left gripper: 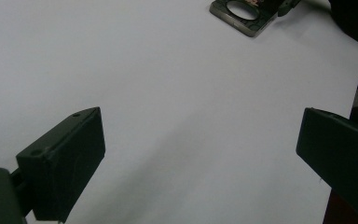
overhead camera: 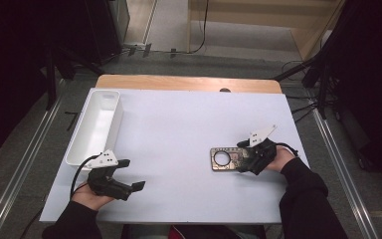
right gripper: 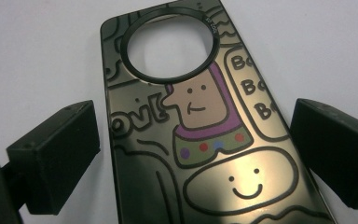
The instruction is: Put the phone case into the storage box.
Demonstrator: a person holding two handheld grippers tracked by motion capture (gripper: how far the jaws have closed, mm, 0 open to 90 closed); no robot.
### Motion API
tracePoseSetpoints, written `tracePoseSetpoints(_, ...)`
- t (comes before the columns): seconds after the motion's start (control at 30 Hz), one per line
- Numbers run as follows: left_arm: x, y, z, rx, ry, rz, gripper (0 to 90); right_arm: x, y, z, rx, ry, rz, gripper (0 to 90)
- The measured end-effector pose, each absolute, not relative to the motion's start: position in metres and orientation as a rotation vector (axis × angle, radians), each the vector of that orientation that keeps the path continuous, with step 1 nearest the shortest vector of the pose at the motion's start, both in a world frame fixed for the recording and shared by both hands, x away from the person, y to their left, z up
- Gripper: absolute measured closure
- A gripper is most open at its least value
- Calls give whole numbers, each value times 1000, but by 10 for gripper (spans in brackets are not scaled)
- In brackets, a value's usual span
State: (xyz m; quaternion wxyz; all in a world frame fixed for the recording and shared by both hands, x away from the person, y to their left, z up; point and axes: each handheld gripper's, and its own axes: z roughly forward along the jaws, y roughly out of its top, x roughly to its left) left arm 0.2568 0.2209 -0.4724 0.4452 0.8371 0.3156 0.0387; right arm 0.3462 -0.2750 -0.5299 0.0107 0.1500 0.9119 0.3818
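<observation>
Straddling one phone case (right gripper: 200, 135) with the right gripper (overhead camera: 251, 158), jaws spread to either side and not yet pinching.

Lying flat on the white table sheet (overhead camera: 179, 134), right of centre, printed side up with cartoon figures and one round ringed camera hole; also seen far off at (left gripper: 242, 14). Hovering near the left front edge, the left gripper (overhead camera: 129, 185), jaws spread over bare sheet. Standing along the far left: one white tray (overhead camera: 95, 124). Two grippers, two hands.
</observation>
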Motion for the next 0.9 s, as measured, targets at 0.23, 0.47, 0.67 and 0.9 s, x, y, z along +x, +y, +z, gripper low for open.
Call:
tracePoseSetpoints(0.23,257,222,-472,2073,785,98,10,345,-274,-530,431,2839,1158,14)
tracePoseSetpoints(0.47,257,221,-472,2074,783,96,10,343,-273,-530,404,2828,1134,17)
tracePoseSetpoints(0.67,257,221,-472,2073,785,98,10,341,-272,-531,357,2818,1096,19)
tracePoseSetpoints(0.9,257,222,-473,2073,787,97,10,342,-273,-530,362,2812,1107,49)
